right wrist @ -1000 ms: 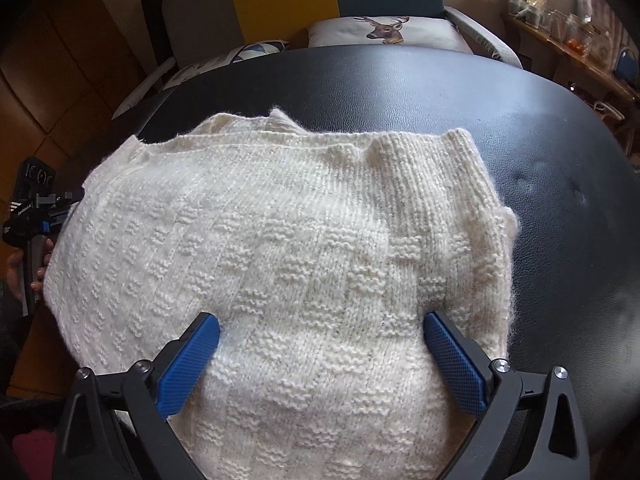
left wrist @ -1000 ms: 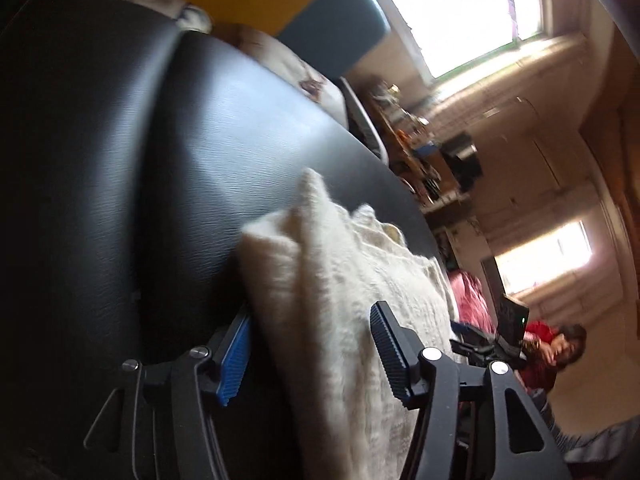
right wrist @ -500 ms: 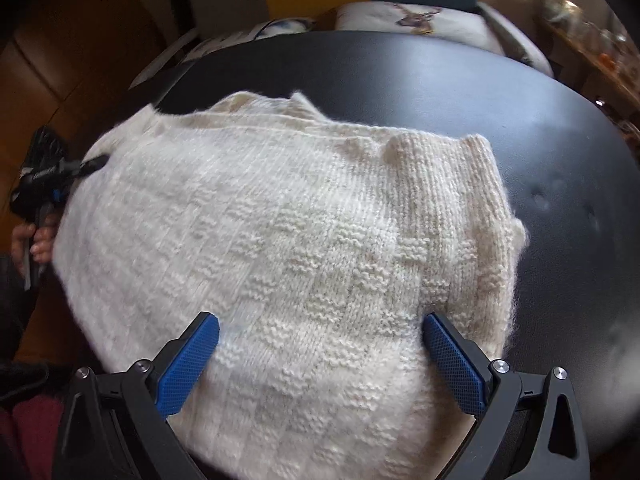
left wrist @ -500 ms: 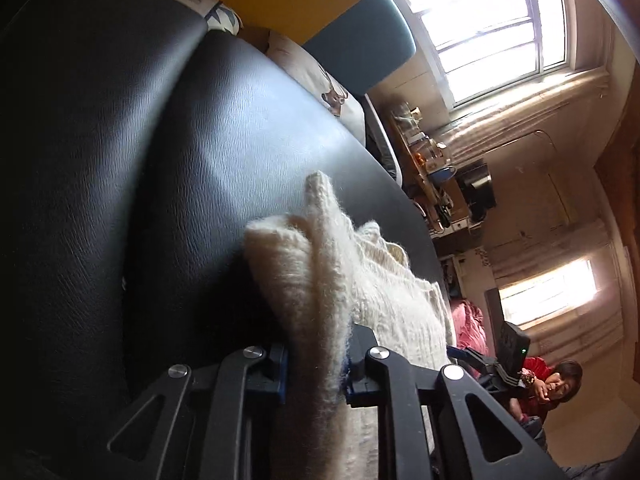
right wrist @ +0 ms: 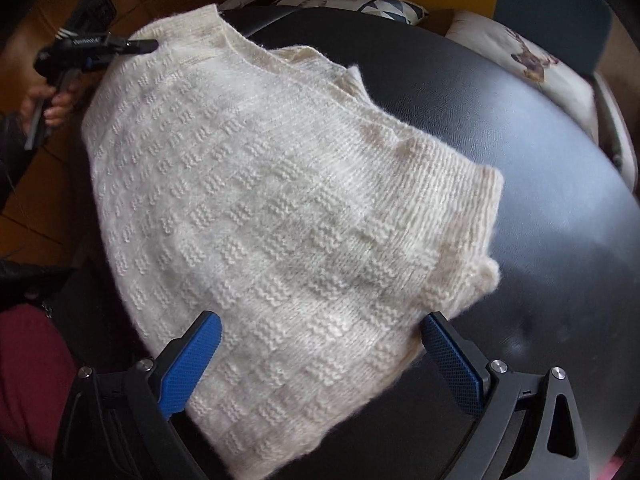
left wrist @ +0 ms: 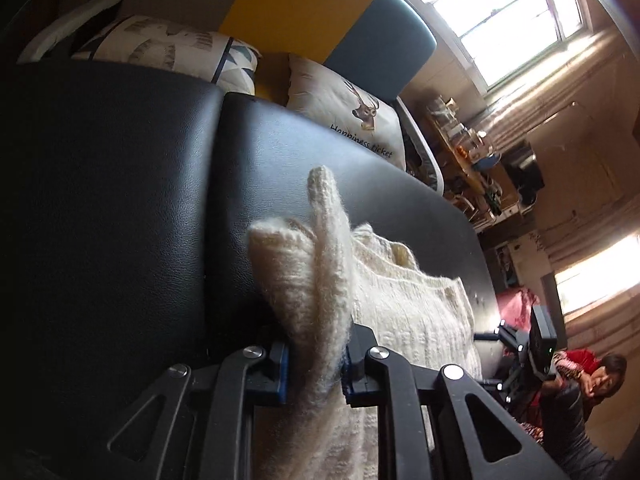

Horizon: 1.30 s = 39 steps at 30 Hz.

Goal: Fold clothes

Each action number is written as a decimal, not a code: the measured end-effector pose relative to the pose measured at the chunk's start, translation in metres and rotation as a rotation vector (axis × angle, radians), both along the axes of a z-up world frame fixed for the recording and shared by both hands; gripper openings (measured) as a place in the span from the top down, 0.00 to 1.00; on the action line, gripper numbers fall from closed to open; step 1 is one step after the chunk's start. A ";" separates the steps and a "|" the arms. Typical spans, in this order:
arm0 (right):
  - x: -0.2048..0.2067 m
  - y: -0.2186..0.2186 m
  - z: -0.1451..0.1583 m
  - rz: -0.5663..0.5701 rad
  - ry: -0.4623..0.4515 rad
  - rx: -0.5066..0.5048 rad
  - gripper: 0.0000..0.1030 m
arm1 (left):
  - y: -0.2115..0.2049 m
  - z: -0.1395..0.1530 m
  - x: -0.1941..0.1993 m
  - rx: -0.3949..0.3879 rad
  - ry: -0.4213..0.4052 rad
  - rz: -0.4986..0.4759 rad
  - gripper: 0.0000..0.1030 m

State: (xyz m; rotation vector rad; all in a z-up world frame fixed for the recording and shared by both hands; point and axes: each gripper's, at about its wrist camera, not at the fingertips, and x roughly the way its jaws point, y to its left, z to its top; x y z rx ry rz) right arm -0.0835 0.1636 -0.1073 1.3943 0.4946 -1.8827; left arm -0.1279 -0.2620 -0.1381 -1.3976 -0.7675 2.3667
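A cream knitted sweater (right wrist: 280,200) lay spread over a black padded worktop (right wrist: 540,184), with one side hanging past the near edge. The left gripper (left wrist: 314,364) was pressed together on a bunched corner of the knit, the wool squeezed between its blue pads and standing up in a soft peak in front of them. In the right wrist view that same gripper (right wrist: 132,45) showed at the sweater's far corner, held in a hand (right wrist: 50,102). The right gripper (right wrist: 320,356) was spread wide, one finger on either side of the near part of the garment, pinching nothing.

The sweater looked thick, fuzzy and very soft, so it would probably sag and stretch rather than keep any shape, and it was likely light enough to lift by one corner. A loose knit like this could snag or pull out of line if dragged across the worktop. The ribbed hem (right wrist: 460,184) and the corners seemed the firmest places to take hold, gathering both layers together. Two cushions (left wrist: 352,108) sat on a seat beyond the worktop.
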 end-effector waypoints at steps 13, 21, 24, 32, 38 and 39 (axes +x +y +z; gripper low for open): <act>0.012 -0.002 -0.046 0.180 -0.018 0.156 0.00 | 0.003 0.018 0.015 0.105 -0.024 0.056 0.83; 0.031 0.017 -0.049 0.069 0.069 0.047 0.00 | 0.034 0.058 0.033 0.311 0.009 0.116 0.83; 0.038 0.025 -0.049 0.045 0.094 0.013 0.00 | 0.051 0.070 0.035 0.398 0.008 0.164 0.83; 0.054 0.041 -0.049 -0.006 0.144 -0.072 0.00 | 0.126 0.095 0.015 0.439 0.012 0.206 0.83; 0.068 0.061 -0.051 -0.045 0.166 -0.173 0.00 | 0.194 0.078 -0.007 0.424 -0.046 0.197 0.84; 0.070 0.064 -0.051 -0.048 0.170 -0.187 0.00 | 0.204 0.072 -0.009 0.428 -0.061 0.196 0.84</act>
